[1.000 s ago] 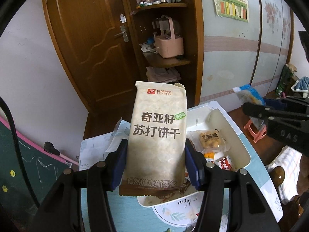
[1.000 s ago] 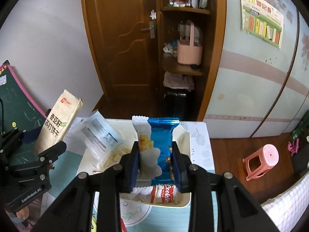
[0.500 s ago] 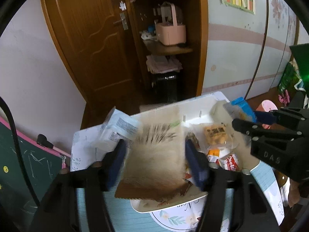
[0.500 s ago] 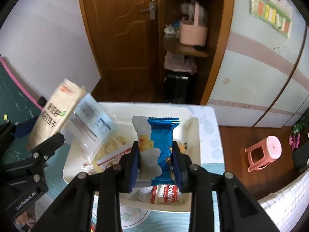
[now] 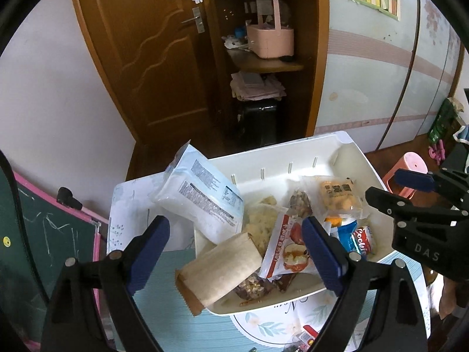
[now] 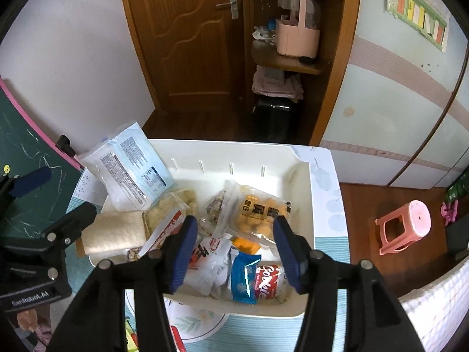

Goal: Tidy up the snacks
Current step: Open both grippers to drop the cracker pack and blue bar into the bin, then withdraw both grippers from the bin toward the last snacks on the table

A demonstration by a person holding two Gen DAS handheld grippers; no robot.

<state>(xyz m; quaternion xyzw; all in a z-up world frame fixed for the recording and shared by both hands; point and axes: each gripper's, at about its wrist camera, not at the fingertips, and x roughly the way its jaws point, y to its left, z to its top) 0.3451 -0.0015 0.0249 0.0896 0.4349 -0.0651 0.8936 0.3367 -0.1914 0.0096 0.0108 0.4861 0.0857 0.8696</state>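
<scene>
A white bin [image 5: 293,151] [image 6: 228,146] on the table holds several snack packs. My left gripper [image 5: 234,249] hangs over its near left corner with its jaws opening. Below them a beige cracker pack [image 5: 222,267] [image 6: 114,231] lies free across the bin's edge, clear of both pads. My right gripper [image 6: 236,249] is over the bin's near right part, its jaws also opening. A blue packet [image 6: 244,275] [image 5: 346,236] lies loose in the bin under it, beside a red cookie pack [image 6: 269,281]. Each gripper shows at the edge of the other's view.
A white-and-blue bag [image 5: 202,199] [image 6: 132,170] leans on the bin's far left rim. A yellow snack pack [image 6: 258,211] lies mid-bin. A green chalkboard [image 5: 35,234] stands left, a pink stool [image 6: 404,226] on the floor to the right. A door and shelves stand behind.
Both grippers came down over the bin and opened. The beige cracker pack tipped out of the left jaws onto the bin's edge. The blue packet dropped from the right jaws into the bin.
</scene>
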